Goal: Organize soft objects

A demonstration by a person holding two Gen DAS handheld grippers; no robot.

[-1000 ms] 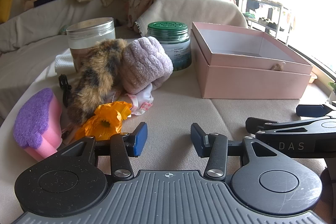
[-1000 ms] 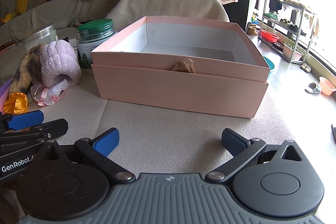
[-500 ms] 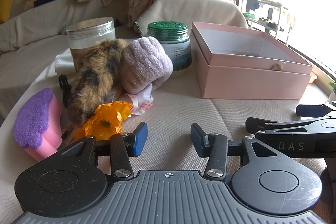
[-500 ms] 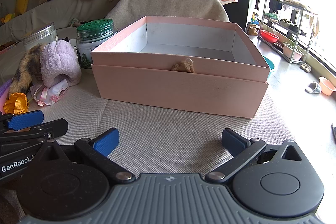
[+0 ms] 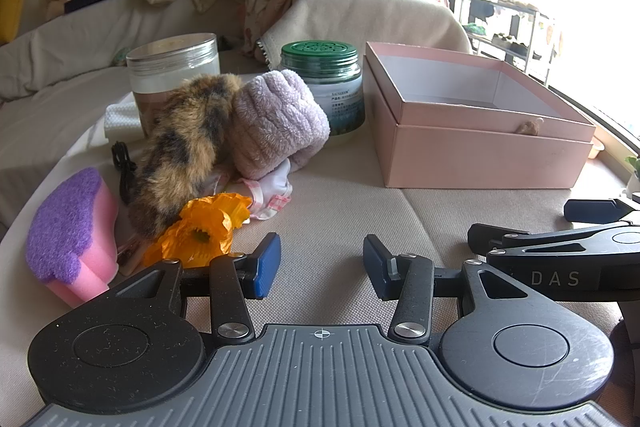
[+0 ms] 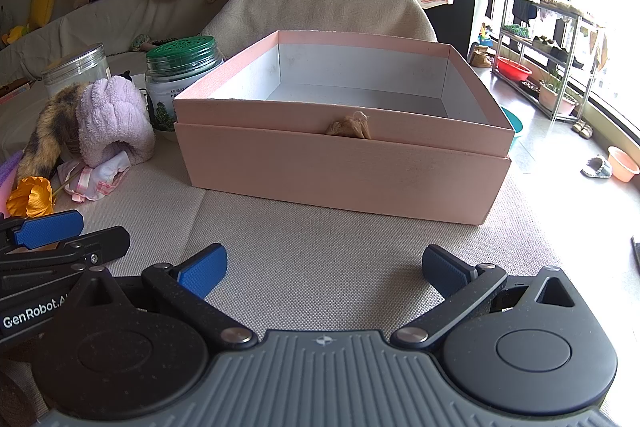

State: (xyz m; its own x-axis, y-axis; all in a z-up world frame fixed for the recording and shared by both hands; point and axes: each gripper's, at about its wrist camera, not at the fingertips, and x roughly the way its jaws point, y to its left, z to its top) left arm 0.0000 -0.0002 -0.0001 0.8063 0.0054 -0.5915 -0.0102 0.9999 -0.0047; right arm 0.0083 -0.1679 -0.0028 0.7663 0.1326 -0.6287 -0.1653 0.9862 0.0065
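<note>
A: Where do the fingers stand?

B: The left gripper [image 5: 322, 265] has its fingers spread with nothing between them, low over the beige surface [image 5: 340, 211]. The right gripper [image 6: 323, 269] is spread wider, also empty, facing the pink box [image 6: 344, 163] at its 12 o'clock.

A: And the soft things?

B: Heaped at the left gripper's 10 to 11 o'clock: an orange fabric flower [image 5: 204, 227] nearest, a pink-and-white cloth [image 5: 270, 193] behind it, a brown furry tail [image 5: 180, 151] leaning on a lilac plush roll [image 5: 276, 123]. A purple-topped sponge [image 5: 68, 231] sits at 9 o'clock. Two jars behind them look rigid.

A: How will they handle?

B: Light and squashy, I'd judge. The flower's petals crush easily, so take it low, by the base. The tail would droop at both ends; pinch across its middle.

A: Its lie?

B: Its long axis runs from 7 o'clock near the flower up to 1 o'clock by the clear jar [image 5: 172, 67]
</note>
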